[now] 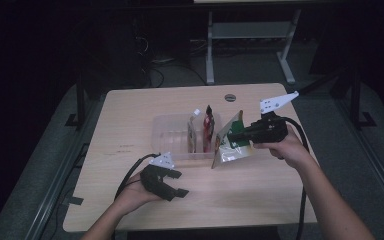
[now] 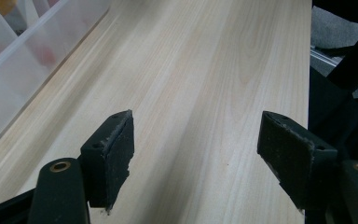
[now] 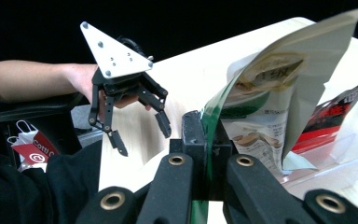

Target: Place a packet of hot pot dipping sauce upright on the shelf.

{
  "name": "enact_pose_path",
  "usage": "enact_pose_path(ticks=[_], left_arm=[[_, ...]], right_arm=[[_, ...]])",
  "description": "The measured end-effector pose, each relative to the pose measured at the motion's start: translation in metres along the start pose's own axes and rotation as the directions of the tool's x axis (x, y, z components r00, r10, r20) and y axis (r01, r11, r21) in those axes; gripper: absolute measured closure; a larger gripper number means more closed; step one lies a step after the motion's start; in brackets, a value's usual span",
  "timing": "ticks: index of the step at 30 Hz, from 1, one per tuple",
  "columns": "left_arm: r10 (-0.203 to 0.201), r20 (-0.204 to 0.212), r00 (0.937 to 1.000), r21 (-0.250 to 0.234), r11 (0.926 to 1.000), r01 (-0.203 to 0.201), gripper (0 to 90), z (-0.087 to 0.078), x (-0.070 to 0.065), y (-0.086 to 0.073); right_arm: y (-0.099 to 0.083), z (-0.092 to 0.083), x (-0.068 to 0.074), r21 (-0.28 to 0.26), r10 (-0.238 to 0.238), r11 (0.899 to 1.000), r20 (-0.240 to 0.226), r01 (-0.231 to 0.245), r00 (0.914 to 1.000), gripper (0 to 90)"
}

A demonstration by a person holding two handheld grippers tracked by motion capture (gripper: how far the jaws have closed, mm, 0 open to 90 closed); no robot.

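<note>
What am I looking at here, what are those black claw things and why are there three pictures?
A person sits at a wooden table and holds a hand-worked gripper in each hand; each has two black jaws that pinch. The high view looks down from above the person. The other two pictures come from small cameras riding on the grippers, looking along their jaws.

The left gripper rests near the table's front edge with its jaws open and nothing between them; its own view shows bare wood between the pads.

The right gripper is shut on a green and white snack bag, held up beside a clear plastic bin. More packets stand upright in that bin, one red and dark.
</note>
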State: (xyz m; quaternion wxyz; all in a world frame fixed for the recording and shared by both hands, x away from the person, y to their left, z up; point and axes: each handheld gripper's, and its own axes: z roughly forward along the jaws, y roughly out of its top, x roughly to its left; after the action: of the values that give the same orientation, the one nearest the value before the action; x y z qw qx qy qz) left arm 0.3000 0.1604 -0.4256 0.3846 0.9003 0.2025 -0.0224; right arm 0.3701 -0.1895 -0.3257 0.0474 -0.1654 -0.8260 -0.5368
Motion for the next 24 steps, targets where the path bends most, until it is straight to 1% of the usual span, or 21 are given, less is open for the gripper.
enact_pose_path(ticks=[2, 3, 9, 17, 20, 24], left_arm=[[-0.006, 0.0, 1.0, 0.0, 1.0, 0.006, 26.9, 0.0, 0.0, 0.0], [0.001, 0.0, 1.0, 0.005, 1.0, -0.001, 26.9, -0.001, 0.001, 0.0], [0.003, -0.001, 1.0, 0.003, 1.0, -0.003, 26.8, -0.001, 0.001, 0.0], [-0.004, 0.001, 1.0, 0.005, 1.0, 0.004, 26.6, -0.001, 0.002, -0.001], [-0.002, -0.001, 1.0, 0.004, 1.0, 0.002, 26.5, -0.002, 0.002, -0.001], [-0.007, 0.0, 1.0, 0.005, 1.0, 0.007, 26.4, -0.001, 0.003, -0.001]], right_arm=[[0.001, 0.0, -0.004, -0.001, 0.008, 1.0, -0.003, -0.008, 1.0, 90.0], [0.002, 0.0, -0.005, 0.002, 0.007, 1.0, -0.002, -0.007, 1.0, 90.0], [0.011, -0.001, -0.016, -0.002, 0.004, 1.0, 0.008, -0.004, 1.0, 90.0], [0.02, -0.001, -0.036, 0.01, 0.023, 1.0, 0.047, -0.023, 0.9986, 90.0], [0.022, 0.0, -0.043, 0.013, 0.031, 0.999, 0.069, -0.032, 0.9971, 90.0], [0.021, 0.003, -0.052, 0.014, 0.044, 0.999, 0.082, -0.046, 0.9956, 90.0]])
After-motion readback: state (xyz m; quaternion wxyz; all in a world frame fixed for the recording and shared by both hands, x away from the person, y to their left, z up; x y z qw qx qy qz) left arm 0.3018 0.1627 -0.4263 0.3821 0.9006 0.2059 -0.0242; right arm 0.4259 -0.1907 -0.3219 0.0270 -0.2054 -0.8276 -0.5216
